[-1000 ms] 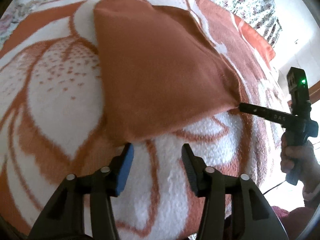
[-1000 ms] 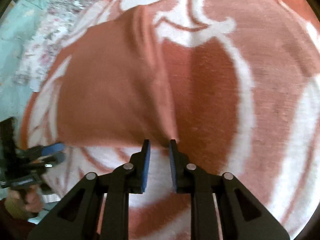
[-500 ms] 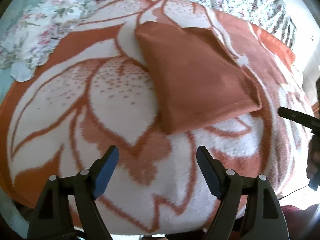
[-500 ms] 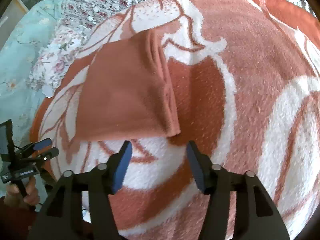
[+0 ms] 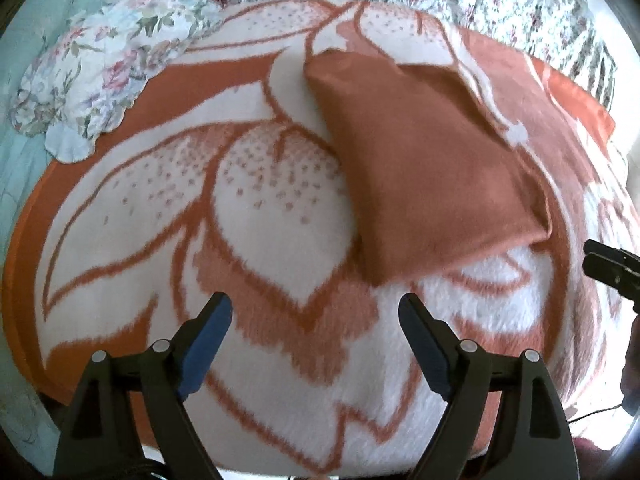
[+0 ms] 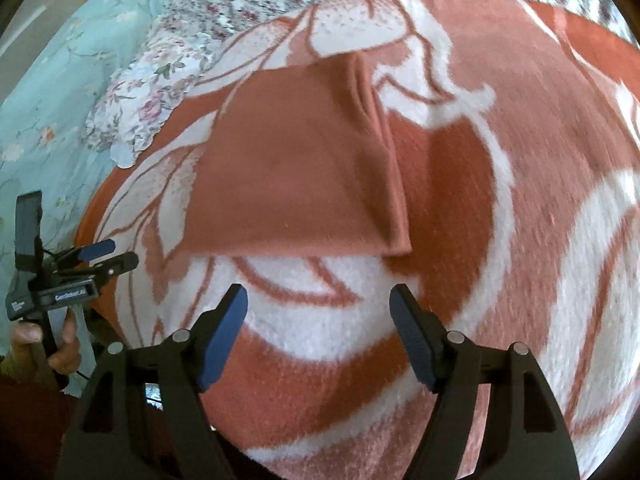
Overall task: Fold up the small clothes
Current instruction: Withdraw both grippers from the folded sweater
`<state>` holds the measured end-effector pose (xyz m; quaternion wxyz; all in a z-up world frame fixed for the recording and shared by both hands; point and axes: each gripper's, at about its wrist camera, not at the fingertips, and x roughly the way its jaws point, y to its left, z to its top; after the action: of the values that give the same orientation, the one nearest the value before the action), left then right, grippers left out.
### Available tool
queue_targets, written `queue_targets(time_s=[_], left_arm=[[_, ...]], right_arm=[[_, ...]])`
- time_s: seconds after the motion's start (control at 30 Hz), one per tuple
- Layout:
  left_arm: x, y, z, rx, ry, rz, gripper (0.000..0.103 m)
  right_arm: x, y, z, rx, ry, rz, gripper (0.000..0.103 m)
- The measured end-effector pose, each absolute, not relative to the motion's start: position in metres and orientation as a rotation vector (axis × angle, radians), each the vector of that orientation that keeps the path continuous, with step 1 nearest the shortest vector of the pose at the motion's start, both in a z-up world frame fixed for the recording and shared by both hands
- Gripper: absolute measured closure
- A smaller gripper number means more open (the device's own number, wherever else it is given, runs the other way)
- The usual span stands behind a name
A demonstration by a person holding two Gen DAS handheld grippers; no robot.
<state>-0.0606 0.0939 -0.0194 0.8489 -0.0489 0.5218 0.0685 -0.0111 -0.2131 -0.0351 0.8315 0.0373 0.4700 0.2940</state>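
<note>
Left wrist view first. The left gripper (image 5: 314,322) has its two fingers spread wide apart, and nothing is between them. It hangs above the fuzzy blanket (image 5: 276,240), which is white with big orange flower shapes. The small orange cloth (image 5: 424,168) lies flat on the blanket, just past the fingers and a bit to the right. It looks folded, with a neat straight edge near us and a thicker stacked edge on its right side. I think the fingers are wide because they are not needed on the cloth right now. At the right edge, the tips of the right gripper (image 5: 600,258) poke in, near the cloth's corner but not touching it. A flowery bedsheet (image 5: 100,64) sits behind the blanket.

Right wrist view next. The right gripper (image 6: 318,322) also has its fingers wide apart and holds nothing. The cloth (image 6: 288,184) rests on the blanket (image 6: 520,200) just beyond the fingertips. Its layers pile up along the right side, so I guess one fold is made. The left gripper (image 6: 106,254) shows far left, held in a hand (image 6: 48,340), well away from the cloth. Both tools sit back, maybe to check the fold.
</note>
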Motion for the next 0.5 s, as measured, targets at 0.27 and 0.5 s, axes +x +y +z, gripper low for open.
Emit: queue_targets(time_s=[0.27, 0.5], left_arm=[[-0.027, 0.082, -0.019, -0.056, 1.072, 0.216, 0.017], [-0.001, 0.081, -0.027, 0.042, 1.121, 0.305, 0.016]], right_arm=[[0.011, -0.182, -0.024, 0.010, 0.953, 0.678, 0.023], [0.019, -0.168, -0.027, -0.052, 0.959, 0.674, 0.023]])
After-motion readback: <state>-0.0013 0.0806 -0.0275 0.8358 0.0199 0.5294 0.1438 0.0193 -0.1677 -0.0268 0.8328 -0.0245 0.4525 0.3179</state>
